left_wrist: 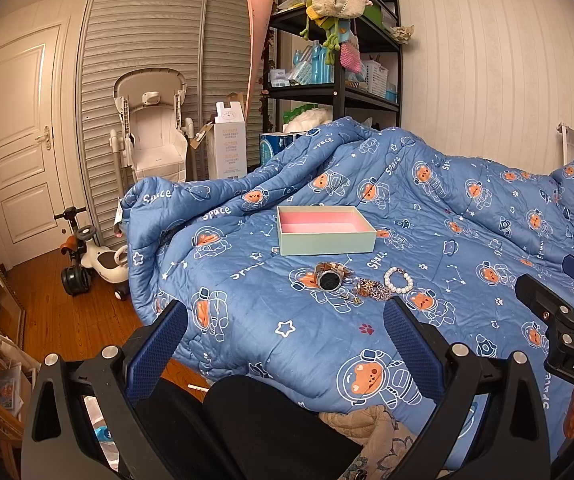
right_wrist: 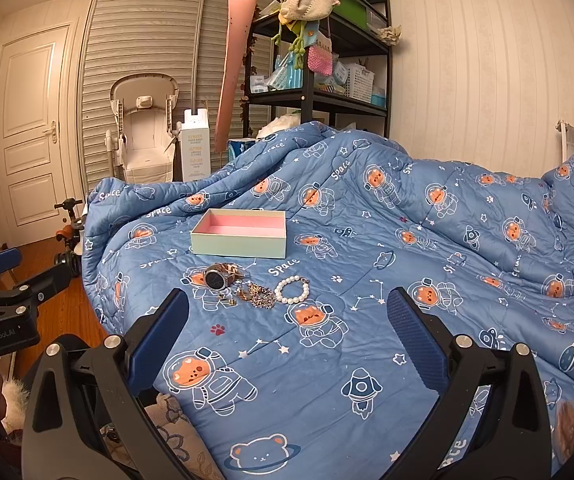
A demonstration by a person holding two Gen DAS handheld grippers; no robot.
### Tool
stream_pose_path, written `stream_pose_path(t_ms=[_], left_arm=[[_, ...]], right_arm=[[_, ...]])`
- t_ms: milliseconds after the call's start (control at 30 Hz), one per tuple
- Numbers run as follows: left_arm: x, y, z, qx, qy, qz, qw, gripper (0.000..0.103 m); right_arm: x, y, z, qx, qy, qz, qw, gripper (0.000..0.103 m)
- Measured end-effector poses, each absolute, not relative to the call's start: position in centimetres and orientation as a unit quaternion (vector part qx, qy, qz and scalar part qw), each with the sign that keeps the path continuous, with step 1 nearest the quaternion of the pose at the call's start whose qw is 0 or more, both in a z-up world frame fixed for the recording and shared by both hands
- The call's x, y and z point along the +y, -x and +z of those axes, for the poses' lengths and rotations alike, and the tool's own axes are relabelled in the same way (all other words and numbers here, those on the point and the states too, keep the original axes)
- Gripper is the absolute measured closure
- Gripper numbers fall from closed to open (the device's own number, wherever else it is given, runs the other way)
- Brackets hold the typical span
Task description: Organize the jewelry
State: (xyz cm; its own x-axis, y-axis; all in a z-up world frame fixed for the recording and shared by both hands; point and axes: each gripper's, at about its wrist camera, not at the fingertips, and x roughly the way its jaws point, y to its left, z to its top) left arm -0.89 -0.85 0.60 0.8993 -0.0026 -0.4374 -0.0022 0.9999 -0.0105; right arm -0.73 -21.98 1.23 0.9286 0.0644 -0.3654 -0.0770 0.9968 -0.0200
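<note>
An open pale green box (left_wrist: 327, 236) with a pink inside sits empty on the blue space-print quilt (left_wrist: 447, 240); it also shows in the right wrist view (right_wrist: 239, 240). In front of it lie a watch (left_wrist: 329, 278) (right_wrist: 217, 278), a tangled beaded chain (left_wrist: 373, 290) (right_wrist: 259, 296) and a white pearl bracelet (left_wrist: 399, 280) (right_wrist: 293, 290). My left gripper (left_wrist: 287, 312) is open and empty, short of the jewelry. My right gripper (right_wrist: 287, 300) is open and empty, with the chain and bracelet just beyond its fingertips.
The quilt bunches up in a ridge behind the box. A black shelf unit (left_wrist: 335, 60) with bags and bottles stands at the back. A folded high chair (left_wrist: 151, 128), a white carton (left_wrist: 229, 144) and a ride-on toy (left_wrist: 95, 260) stand on the wooden floor at left.
</note>
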Motion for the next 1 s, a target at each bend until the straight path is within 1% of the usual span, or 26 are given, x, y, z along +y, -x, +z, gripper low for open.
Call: stream_pose_path(t_ms=[133, 267, 467, 667, 867, 1000], left_arm=[[-0.9, 0.6, 0.7, 0.231, 0.006, -0.002, 0.973, 0.007], [-0.8, -0.7, 0.3, 0.255, 0.008, -0.016, 0.967, 0.007], [-0.3, -3.3, -1.3, 0.295, 0.025, -0.036, 0.954, 0.007], [-0.1, -5.8, -3.2, 0.328, 0.026, -0.056, 0.943, 0.007], [0.3, -9.0, -5.9, 0.368, 0.041, -0.064, 0.927, 0.007], [0.1, -10.8, -7.4, 0.387, 0.026, -0.063, 0.919, 0.007]], right_arm=[[-22.0, 0.3, 0.9, 0.191, 0.016, 0.035, 0.981, 0.005], [-22.2, -0.9, 0.1, 0.209, 0.015, 0.041, 0.977, 0.005], [-21.9, -3.4, -1.6, 0.249, 0.025, 0.062, 0.966, 0.005], [-22.4, -6.3, -4.0, 0.279, 0.012, 0.086, 0.956, 0.005], [-24.7, -10.7, -7.1, 0.366, -0.061, 0.098, 0.924, 0.005], [-25.5, -12.8, -8.4, 0.380, -0.059, 0.086, 0.919, 0.005]])
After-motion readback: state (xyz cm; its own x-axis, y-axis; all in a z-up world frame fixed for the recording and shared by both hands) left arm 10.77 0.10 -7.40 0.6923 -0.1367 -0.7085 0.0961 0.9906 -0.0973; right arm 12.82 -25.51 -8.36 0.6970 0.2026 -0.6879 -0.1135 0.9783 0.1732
